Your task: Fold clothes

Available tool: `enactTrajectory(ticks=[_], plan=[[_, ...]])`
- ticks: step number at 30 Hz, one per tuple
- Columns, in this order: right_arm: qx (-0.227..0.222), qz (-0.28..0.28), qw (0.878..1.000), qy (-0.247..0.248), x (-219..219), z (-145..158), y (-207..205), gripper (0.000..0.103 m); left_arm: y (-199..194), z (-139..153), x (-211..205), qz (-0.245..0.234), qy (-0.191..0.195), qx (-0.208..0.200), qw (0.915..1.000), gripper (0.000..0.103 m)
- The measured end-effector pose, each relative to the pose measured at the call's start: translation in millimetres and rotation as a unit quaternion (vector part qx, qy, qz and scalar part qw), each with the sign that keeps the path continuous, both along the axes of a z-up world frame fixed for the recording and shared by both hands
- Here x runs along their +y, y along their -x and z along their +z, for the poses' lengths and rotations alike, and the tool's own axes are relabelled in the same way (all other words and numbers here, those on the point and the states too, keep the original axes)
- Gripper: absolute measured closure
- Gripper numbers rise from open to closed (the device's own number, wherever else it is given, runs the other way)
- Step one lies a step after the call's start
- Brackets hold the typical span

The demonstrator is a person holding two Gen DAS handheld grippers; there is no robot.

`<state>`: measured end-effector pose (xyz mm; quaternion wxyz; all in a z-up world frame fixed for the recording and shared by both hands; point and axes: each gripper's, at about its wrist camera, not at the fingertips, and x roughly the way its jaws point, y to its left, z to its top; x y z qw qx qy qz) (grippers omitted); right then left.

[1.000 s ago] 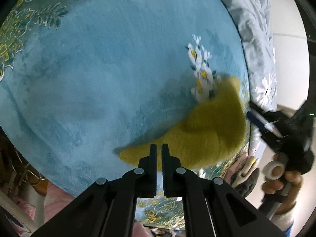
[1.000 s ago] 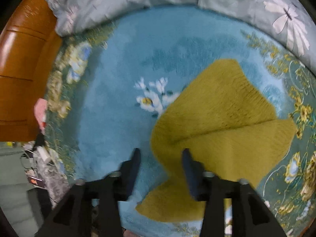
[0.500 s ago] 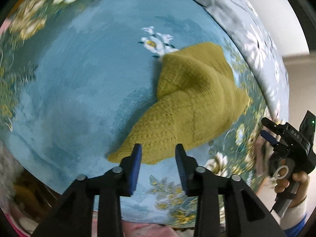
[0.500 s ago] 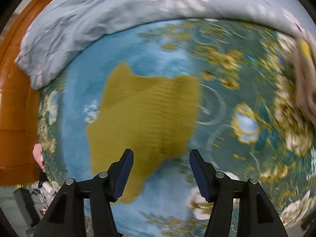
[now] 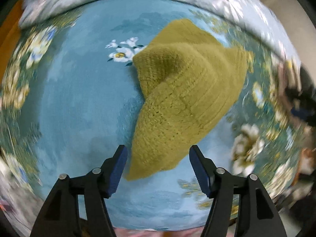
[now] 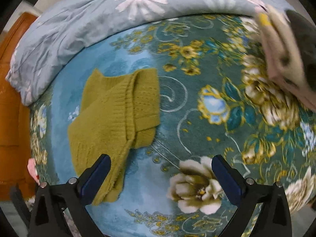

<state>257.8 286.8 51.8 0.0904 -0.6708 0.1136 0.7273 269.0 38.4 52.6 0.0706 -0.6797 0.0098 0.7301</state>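
An olive-green knitted garment lies partly folded on the blue floral blanket; it also shows in the right wrist view, with one flap laid over the body. My left gripper is open and empty, held above the garment's near corner. My right gripper is open and empty, above the blanket to the right of the garment's near tip.
A rumpled grey-blue daisy-print duvet lies along the far side. An orange wooden headboard stands at the left. A beige and grey pile of other clothes lies at the far right. The other gripper shows blurred at the right.
My left gripper went from shut to wide open and swung to face the garment. My right gripper opened wider and swung right, away from the garment. The garment now lies released.
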Motion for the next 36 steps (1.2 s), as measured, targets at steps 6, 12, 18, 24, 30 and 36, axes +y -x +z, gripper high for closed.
enactTrajectory(ticks=[6, 12, 18, 24, 30, 36], plan=[[-0.030, -0.025, 0.999, -0.034, -5, 2, -21, 0.000, 18, -8, 45, -0.152, 0.029, 0.046, 0.9869, 0.037], [-0.038, -0.128, 0.990, -0.036, -11, 14, -36, 0.000, 20, -11, 129, -0.300, 0.053, 0.112, 0.9459, 0.033], [-0.048, -0.130, 0.988, -0.070, 4, 35, -48, 0.000, 13, -57, 188, -0.408, 0.155, 0.167, 0.8842, 0.032], [-0.065, -0.156, 0.981, -0.096, 37, 41, -60, 0.000, 24, -82, 197, -0.444, 0.238, 0.209, 0.8382, 0.030], [-0.065, -0.158, 0.982, -0.084, 26, 30, -43, 0.000, 58, -47, 159, -0.337, 0.201, 0.225, 0.8917, 0.081], [-0.052, -0.126, 0.989, -0.065, -20, 22, -13, 0.000, 108, -3, 68, -0.156, 0.127, 0.214, 0.9560, 0.087]])
